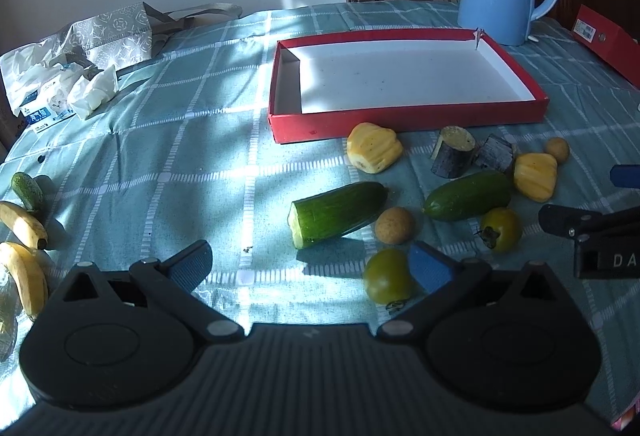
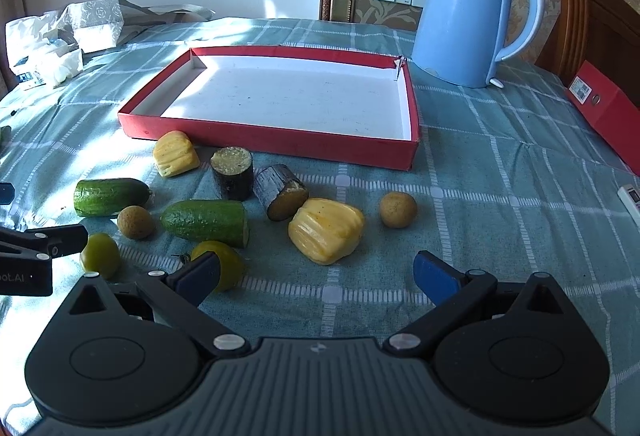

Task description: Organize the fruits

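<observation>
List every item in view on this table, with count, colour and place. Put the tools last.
red tray: 1, red outside, white inside, mid-table, nothing in it
cucumber pieces: 2, green, in front of the tray
small cucumber: 1, green, far left edge
jackfruit pieces: 2, yellow, in front of the tray
sugarcane chunks: 2, dark skin, between the jackfruit pieces
longans: 2, tan, among the pile
green tomatoes: 2, yellow-green, nearest the tools
bananas: 2, yellow, left edge
kettle: 1, light blue, behind the tray
tissue pack: 1, white, far left
red box: 1, right edge
left tool: open, blue pads
right tool: open, blue pads
</observation>
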`<state>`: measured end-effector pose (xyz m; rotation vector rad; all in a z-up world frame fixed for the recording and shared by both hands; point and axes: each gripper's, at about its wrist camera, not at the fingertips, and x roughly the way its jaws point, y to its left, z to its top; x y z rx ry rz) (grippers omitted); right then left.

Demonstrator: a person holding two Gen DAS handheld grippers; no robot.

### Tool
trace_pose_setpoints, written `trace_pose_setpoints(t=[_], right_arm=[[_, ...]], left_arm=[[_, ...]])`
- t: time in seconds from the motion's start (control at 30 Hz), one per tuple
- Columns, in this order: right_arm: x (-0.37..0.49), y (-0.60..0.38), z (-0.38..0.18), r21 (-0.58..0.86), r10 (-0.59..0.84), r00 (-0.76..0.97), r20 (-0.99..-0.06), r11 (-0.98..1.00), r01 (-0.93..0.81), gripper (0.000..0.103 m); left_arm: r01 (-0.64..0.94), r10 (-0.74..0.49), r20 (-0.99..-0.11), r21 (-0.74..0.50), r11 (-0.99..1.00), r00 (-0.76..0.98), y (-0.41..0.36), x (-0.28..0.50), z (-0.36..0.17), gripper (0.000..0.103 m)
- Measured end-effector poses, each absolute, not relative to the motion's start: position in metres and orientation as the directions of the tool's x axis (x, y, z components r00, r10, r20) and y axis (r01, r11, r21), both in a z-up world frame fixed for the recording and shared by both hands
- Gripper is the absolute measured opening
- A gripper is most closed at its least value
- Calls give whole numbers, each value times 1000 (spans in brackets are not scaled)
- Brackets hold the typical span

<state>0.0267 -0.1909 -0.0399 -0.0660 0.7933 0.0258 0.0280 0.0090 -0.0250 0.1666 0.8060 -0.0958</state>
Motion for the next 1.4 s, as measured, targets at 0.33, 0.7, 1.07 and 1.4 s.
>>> trace_pose_setpoints(t=[0.33, 0.7, 1.07, 1.4], right_arm=[[28, -201, -42, -45, -23, 699, -715, 999, -13, 103], [24, -219, -45, -90, -97, 702, -705, 995, 47, 103], [12, -232, -45, -127, -142, 702, -698, 989, 73, 103], [5, -241, -50, -127, -124, 694, -709, 991, 47, 103]], left_arm=[[209, -32, -693, 172, 963, 720, 10, 33, -32, 103], [330, -127, -708, 157, 931, 695, -13, 22, -47, 103], [263, -95, -727, 122, 957, 680, -24, 23, -56, 99], [149, -26, -721, 108, 983, 692, -20, 21, -57, 95]])
